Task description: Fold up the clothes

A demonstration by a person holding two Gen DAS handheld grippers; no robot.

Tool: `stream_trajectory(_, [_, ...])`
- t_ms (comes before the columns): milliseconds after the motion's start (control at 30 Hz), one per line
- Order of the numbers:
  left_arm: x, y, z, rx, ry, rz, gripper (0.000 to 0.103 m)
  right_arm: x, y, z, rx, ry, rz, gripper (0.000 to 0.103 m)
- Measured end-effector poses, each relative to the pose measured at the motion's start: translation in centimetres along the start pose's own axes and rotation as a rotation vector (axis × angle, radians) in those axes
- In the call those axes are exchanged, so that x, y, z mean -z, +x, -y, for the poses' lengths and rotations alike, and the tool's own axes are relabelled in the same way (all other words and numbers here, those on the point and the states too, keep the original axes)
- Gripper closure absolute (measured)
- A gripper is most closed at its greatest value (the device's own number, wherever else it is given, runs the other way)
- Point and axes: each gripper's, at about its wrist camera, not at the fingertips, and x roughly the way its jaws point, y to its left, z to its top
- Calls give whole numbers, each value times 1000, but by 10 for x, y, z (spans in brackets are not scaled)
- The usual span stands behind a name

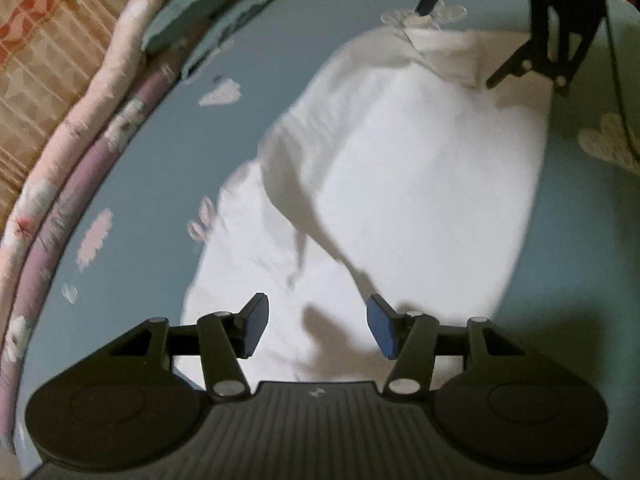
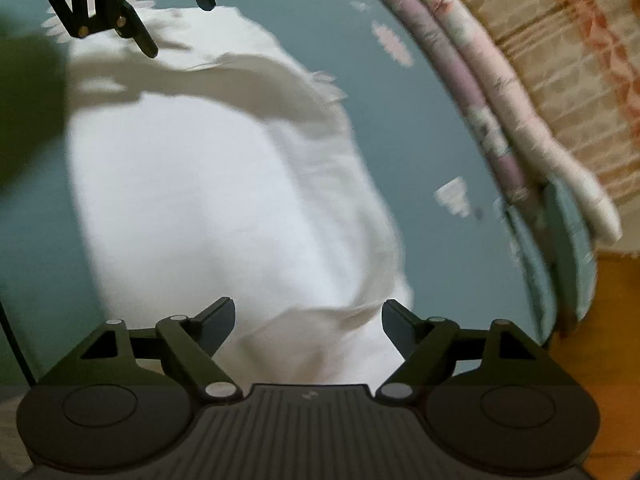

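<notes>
White garment (image 1: 400,184) lies spread on the blue flowered bed sheet (image 1: 160,152), part-folded w/ a flap across; both left tongs (image 1: 316,330) & right tongs (image 2: 308,326) gape empty above it, so regrip at matching edges, lift evenly

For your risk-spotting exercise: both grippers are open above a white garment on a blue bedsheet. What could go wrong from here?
1. The white garment has a loose folded-over flap; it may slip back unpinned.
2. The left gripper and right gripper both hover over the cloth; a pad could snag and drag it across the blue bedsheet.
</notes>
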Motion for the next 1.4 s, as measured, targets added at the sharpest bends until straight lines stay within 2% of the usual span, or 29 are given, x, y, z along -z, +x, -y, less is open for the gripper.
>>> stream_trajectory(167, [12,2,12,-52,107,6,47,10,2,-15,4,23,-54,19])
stream_trajectory(300, [22,-11,19,-38,200,41,41,23,10,-8,49,39,-85,19])
stream_trajectory(467, [30,-1,21,-67,219,2,40,33,24,4,95,53,-93,17])
stream_trajectory(633, [19,14,3,-118,137,10,39,36,33,20,115,65,-84,17])
stream_trajectory(700, [16,15,-5,-142,110,17,32,37,32,28,133,84,-80,17])
stream_trajectory(767, [14,14,-14,-165,77,22,30,39,32,36,151,96,-82,16])
stream_trajectory(967, [15,15,-39,-240,-9,-1,30,50,39,59,201,136,-111,16])
stream_trajectory(1200, [20,36,-82,-368,-119,-55,30,64,50,85,203,258,-155,16])
stream_trajectory(1300, [22,38,-99,-381,-198,-72,30,69,52,96,192,319,-166,16])
stream_trajectory(1400, [21,34,-103,-365,-235,-72,30,75,54,107,196,382,-182,16])
